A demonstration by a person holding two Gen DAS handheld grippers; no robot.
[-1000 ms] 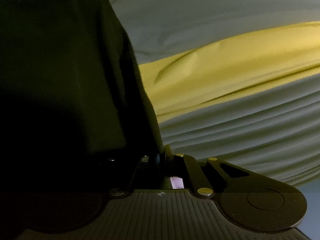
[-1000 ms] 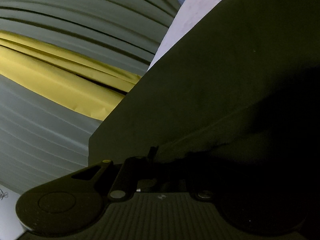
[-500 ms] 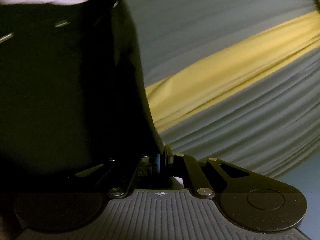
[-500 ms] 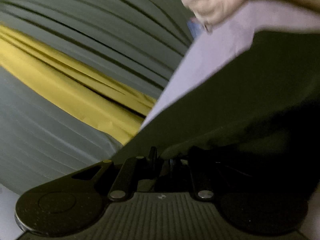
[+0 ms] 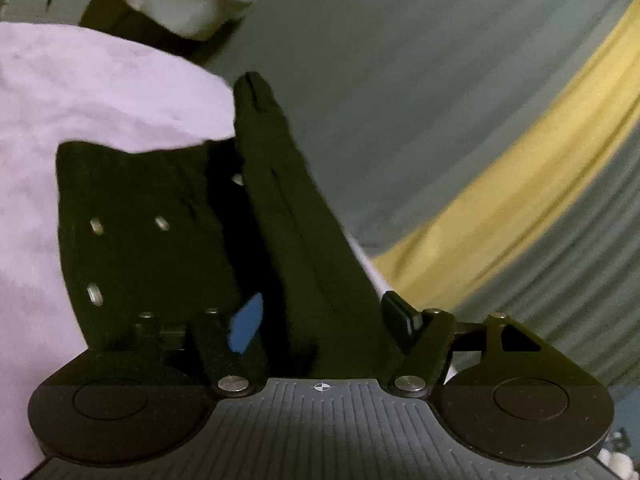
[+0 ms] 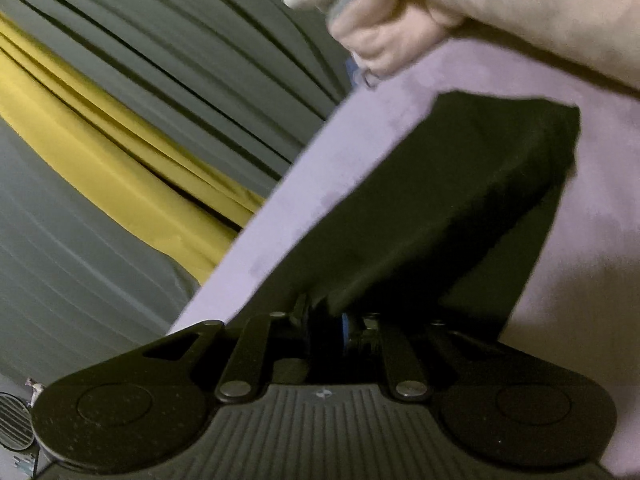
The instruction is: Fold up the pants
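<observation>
Black cloth: dark folded fabric pants [image 6: 440, 208] lie centre frame on the lilac fleecy bedcover [image 6: 304, 184].
Right gripper [image 6: 324, 320]: jaws pinched on the pants' edge.
Left gripper [image 5: 320, 320]: jaws spread wide, fabric lying loose between.
Risk: lifting one-sided could undo the fold.

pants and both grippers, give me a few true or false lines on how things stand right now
1. The pants are dark. True.
2. The left gripper is clamped shut on the pants. False: its jaws stand apart, with cloth lying between them.
3. The right gripper pinches an edge of the pants. True.
4. The pants lie over a bare wooden table. False: they lie over a pale lilac cover.
5. The curtain behind is grey with a yellow band. True.
6. In the right wrist view no hand shows. False: a hand is at the top.
</observation>
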